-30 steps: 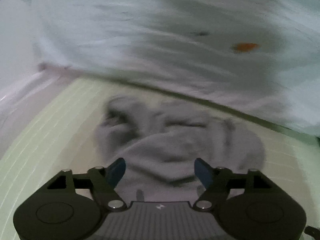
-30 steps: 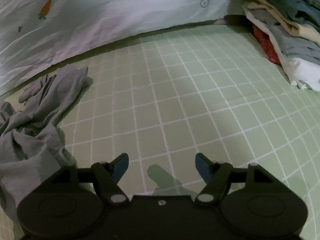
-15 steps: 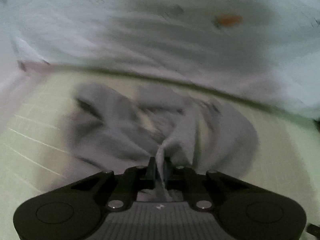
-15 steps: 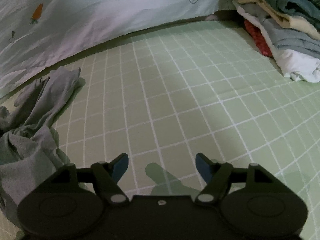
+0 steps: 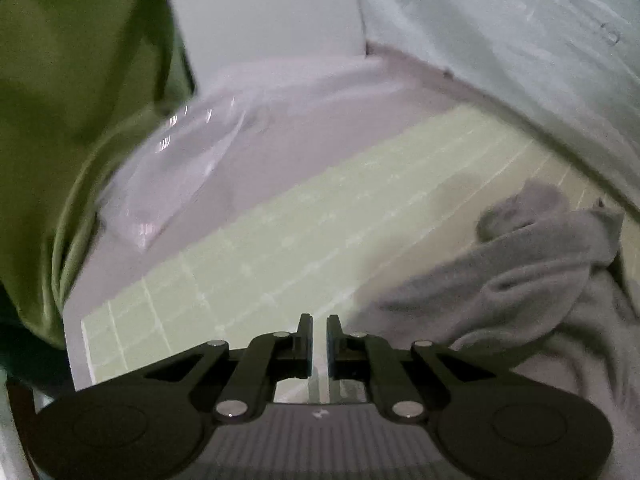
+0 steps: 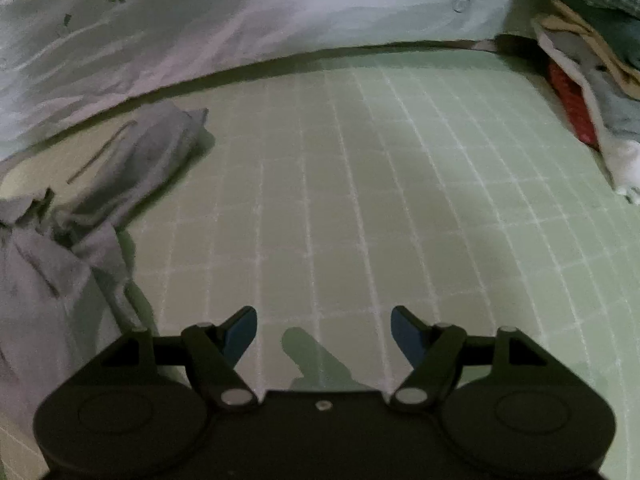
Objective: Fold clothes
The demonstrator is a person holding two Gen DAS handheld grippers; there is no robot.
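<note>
Just right of the left gripper (image 5: 319,330), whose jaws stand nearly shut with seemingly nothing between them, lies the crumpled grey garment (image 5: 532,276). The right gripper (image 6: 324,326) gapes wide over bare grid mat (image 6: 360,200), garment to its left. Best spread it flat first. Only the right view shows the stacked clothes (image 6: 588,80).

A green gridded mat (image 6: 360,200) carries a crumpled grey garment (image 6: 60,240) at nine o'clock — stacked clothes (image 6: 592,92) sit at two o'clock.
</note>
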